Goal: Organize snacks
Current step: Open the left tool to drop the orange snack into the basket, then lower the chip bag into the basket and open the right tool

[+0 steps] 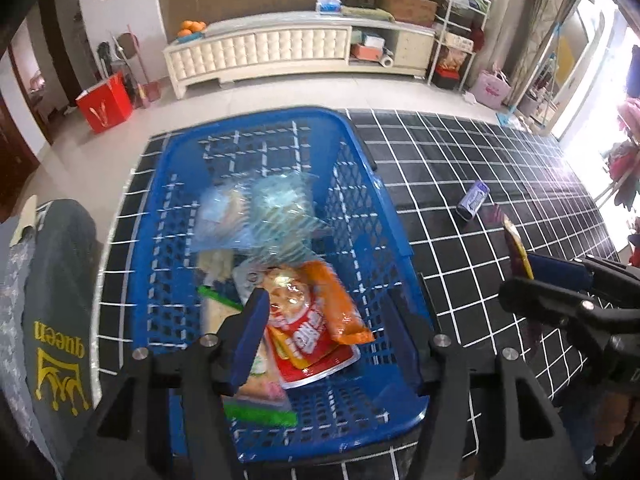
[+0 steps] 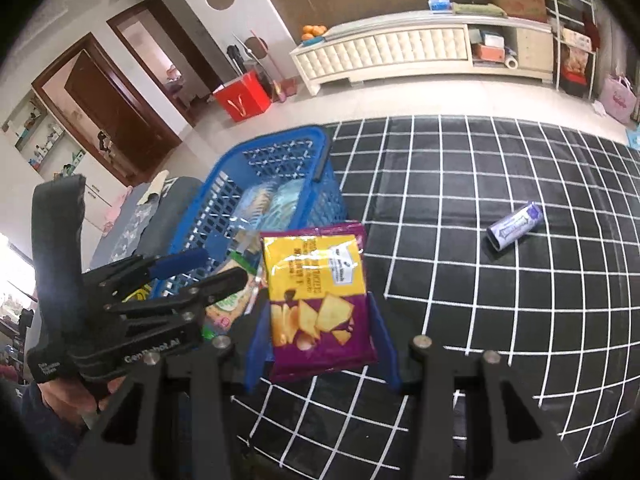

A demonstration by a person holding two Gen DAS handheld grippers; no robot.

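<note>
A purple and yellow foil cracker packet (image 2: 318, 304) is held upright between the blue-padded fingers of the right gripper (image 2: 320, 336), its long axis running away from the camera and its printed face turned up; in the left wrist view the same packet is seen edge-on as a thin strip. Golden square crackers are printed on its purple lower half, and dark lettering with a small label on the yellow upper half. The right gripper's jaws are closed on the packet's lower sides, just beside the blue perforated plastic basket (image 1: 362, 208), above the black cloth with a white grid (image 2: 500, 288). The left gripper (image 1: 328, 332) is spread wide and empty over the basket, above an orange and red snack pouch (image 1: 316, 328). A small purple tube-shaped packet (image 2: 514, 232) lies on the cloth, well apart.
</note>
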